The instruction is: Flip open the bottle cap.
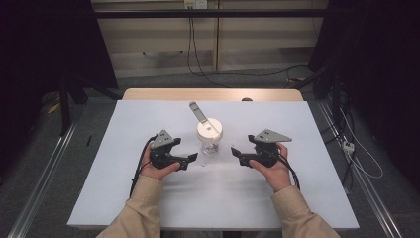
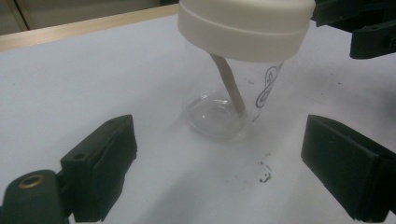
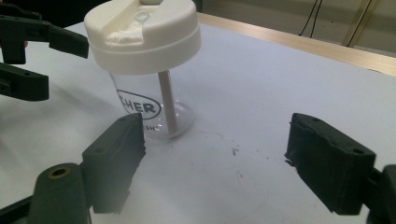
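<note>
Flanking the lidded cup (image 1: pixel 209 135), left tool (image 1: pixel 189 158) and right tool (image 1: pixel 236 152) gape wide, empty.

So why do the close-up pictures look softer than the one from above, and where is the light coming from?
High view: even overhead light on the white table, dark surroundings, faint shadows. Left gripper view: the near black pads are blurred and the clear cup shows soft glare. Right gripper view: the cup's lid is bright and slightly washed out.

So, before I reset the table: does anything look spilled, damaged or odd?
Mostly tidy. The clear cup stands upright with its lid on. Only small dark specks lie on the white table beside it.
</note>
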{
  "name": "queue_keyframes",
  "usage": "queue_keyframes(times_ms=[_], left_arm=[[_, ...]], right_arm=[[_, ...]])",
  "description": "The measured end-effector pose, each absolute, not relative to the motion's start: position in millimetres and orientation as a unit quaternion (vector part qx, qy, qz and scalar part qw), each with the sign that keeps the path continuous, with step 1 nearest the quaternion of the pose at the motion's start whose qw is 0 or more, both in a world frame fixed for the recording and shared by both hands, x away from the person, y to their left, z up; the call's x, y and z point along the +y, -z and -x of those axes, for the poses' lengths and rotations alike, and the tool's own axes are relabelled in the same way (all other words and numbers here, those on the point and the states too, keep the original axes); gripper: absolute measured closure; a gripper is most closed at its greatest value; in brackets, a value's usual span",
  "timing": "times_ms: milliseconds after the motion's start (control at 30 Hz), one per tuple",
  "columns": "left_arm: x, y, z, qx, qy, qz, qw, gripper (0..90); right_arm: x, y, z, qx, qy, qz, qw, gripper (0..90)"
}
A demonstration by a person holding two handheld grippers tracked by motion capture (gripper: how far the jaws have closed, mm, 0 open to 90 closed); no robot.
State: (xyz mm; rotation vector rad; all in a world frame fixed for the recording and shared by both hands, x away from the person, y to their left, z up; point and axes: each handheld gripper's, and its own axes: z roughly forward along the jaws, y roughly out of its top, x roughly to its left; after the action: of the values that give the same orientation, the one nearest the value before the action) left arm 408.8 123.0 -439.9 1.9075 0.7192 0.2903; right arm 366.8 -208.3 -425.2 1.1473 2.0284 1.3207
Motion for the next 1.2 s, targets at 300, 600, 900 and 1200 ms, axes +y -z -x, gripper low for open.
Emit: queue_keyframes(times_ms=[300,600,900,1200], left_arm=[[131,440,-405,0.300,-0.120,-0.798,0.508,9.8],[141,440,-403,0.305,-0.121,-0.796,0.509,9.8],[154,439,-398,0.310,-0.124,-0.793,0.510,9.8],[165,439,-394,0.315,-0.127,-0.789,0.512,9.8]], right_arm=[[-217,430,-357,0.738,-0.471,-0.424,0.231,18.4],[-228,438,-346,0.736,-0.467,-0.432,0.230,18.1],[-238,442,-334,0.736,-0.465,-0.435,0.231,18.1],[-246,443,-324,0.734,-0.464,-0.439,0.231,17.6]])
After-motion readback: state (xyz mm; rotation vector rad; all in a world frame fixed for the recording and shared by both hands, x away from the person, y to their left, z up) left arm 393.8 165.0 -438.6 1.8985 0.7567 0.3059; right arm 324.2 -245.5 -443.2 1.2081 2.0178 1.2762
